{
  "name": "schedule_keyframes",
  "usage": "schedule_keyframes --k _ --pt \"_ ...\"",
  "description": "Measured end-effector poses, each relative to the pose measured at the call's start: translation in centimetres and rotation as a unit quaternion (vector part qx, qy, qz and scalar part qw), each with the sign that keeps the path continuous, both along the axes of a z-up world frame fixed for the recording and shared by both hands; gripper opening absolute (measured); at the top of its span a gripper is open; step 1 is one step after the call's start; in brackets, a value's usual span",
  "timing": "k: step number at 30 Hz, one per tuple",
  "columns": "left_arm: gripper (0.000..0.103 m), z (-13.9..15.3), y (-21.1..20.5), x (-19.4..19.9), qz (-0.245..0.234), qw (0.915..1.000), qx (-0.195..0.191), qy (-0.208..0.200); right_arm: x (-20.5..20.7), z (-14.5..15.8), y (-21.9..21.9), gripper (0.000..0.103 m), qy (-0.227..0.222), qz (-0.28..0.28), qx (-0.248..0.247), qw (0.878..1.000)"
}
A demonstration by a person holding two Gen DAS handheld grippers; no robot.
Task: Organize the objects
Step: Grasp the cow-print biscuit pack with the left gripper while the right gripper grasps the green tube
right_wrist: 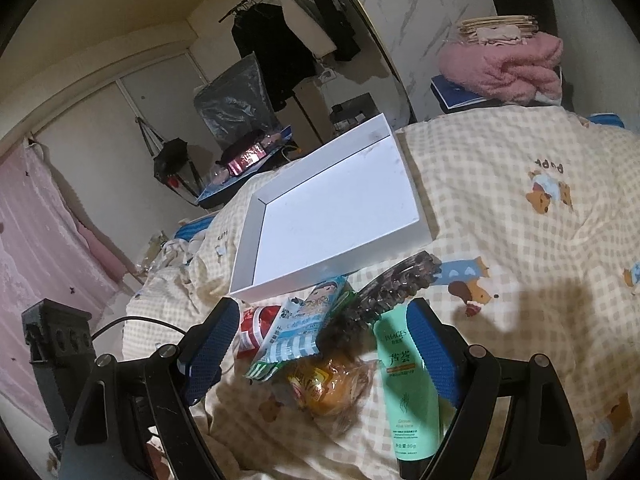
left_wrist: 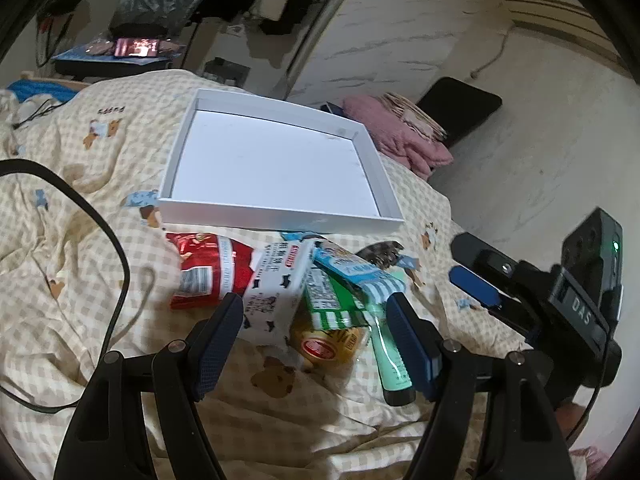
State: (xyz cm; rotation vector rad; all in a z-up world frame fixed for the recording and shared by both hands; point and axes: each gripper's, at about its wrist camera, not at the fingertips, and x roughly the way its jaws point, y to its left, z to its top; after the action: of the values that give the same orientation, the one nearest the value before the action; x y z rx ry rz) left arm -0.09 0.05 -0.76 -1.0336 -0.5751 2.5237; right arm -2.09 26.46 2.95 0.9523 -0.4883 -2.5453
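A shallow white tray [left_wrist: 280, 216] [right_wrist: 288, 280] lies empty on the checked bed cover. In front of it is a pile: a red snack packet [left_wrist: 212, 272] [right_wrist: 256, 328], a cow-print carton [left_wrist: 276, 292], a blue-striped packet [left_wrist: 356, 272] [right_wrist: 300, 328], a green packet [left_wrist: 332, 300], a wrapped bun [left_wrist: 328, 344] [right_wrist: 332, 384], a green tube [left_wrist: 390, 356] [right_wrist: 408, 384] and a dark hair claw [left_wrist: 380, 252] [right_wrist: 392, 284]. My left gripper [left_wrist: 316, 344] stands open over the carton and bun. My right gripper [right_wrist: 320, 352] [left_wrist: 476, 272] stands open over the pile, the tube lying beside its right finger.
A black cable [left_wrist: 116, 248] loops over the cover at the left. A pink blanket [left_wrist: 400, 136] [right_wrist: 504, 68] and a black chair [left_wrist: 460, 104] sit past the bed's far corner. Clothes hang on a rack [right_wrist: 288, 40], and a cluttered side table [right_wrist: 244, 160] stands behind the tray.
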Motion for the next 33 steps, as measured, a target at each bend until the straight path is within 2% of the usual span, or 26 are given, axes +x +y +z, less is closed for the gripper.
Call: schedule_keyframes --k 6,10,11,13,14,17,21,22,24,25,27,30,32,33 --pt "0.077 -0.7 -1.1 -0.6 0.011 0.9994 0.029 -0.018 0.0 0.0 -0.1 0.087 -0.001 0.0 0.003 1.0" --pt "0.077 -0.7 -0.1 -1.5 0.0 0.9998 0.007 -0.018 -0.1 -0.2 0.0 0.087 -0.005 -0.004 0.003 1.0" --pt "0.074 -0.7 -0.1 -1.9 -0.004 0.9998 0.008 -0.016 -0.2 -0.2 0.1 0.087 -0.006 -0.004 -0.001 1.0" --pt "0.061 -1.0 -0.7 -3.3 0.002 0.9993 0.031 -0.022 -0.3 -0.4 0.3 0.087 -0.01 -0.004 -0.006 1.0" --pt "0.06 -1.3 -1.2 -4.2 0.008 0.9983 0.047 -0.034 -0.4 -0.5 0.3 0.087 -0.012 -0.003 -0.007 1.0" --pt "0.058 -2.4 -2.2 -5.6 0.013 0.9966 0.059 -0.055 -0.6 -0.6 0.4 0.087 -0.014 -0.002 -0.008 1.0" --pt "0.058 -4.2 -2.0 -6.3 -0.029 0.9905 0.108 -0.08 -1.0 -1.1 0.5 0.087 -0.02 -0.002 -0.01 1.0" --pt "0.058 -4.5 -1.8 -6.5 -0.034 0.9897 0.108 -0.087 -1.1 -1.3 0.5 0.087 -0.023 -0.002 -0.011 1.0" --pt "0.06 -5.1 -1.2 -6.7 -0.026 0.9906 0.08 -0.107 -1.2 -1.4 0.4 0.087 -0.026 0.0 -0.011 1.0" --pt "0.064 -5.3 -0.9 -6.8 -0.024 0.9907 0.071 -0.113 -1.2 -1.4 0.4 0.087 -0.026 0.0 -0.011 1.0" --pt "0.071 -5.7 -0.3 -6.9 -0.037 0.9898 0.07 -0.119 -1.2 -1.3 0.3 0.087 -0.024 0.002 -0.01 1.0" --pt "0.071 -6.0 0.1 -6.8 -0.039 0.9894 0.067 -0.123 -1.1 -1.3 0.2 0.087 -0.024 0.003 -0.01 1.0" --pt "0.052 -6.0 -0.2 -6.6 -0.031 0.9899 0.071 -0.119 -1.2 -1.3 0.3 0.087 -0.024 0.005 -0.012 1.0" --pt "0.051 -5.9 -0.6 -6.4 -0.027 0.9898 0.081 -0.114 -1.2 -1.3 0.3 0.087 -0.025 0.004 -0.013 1.0"
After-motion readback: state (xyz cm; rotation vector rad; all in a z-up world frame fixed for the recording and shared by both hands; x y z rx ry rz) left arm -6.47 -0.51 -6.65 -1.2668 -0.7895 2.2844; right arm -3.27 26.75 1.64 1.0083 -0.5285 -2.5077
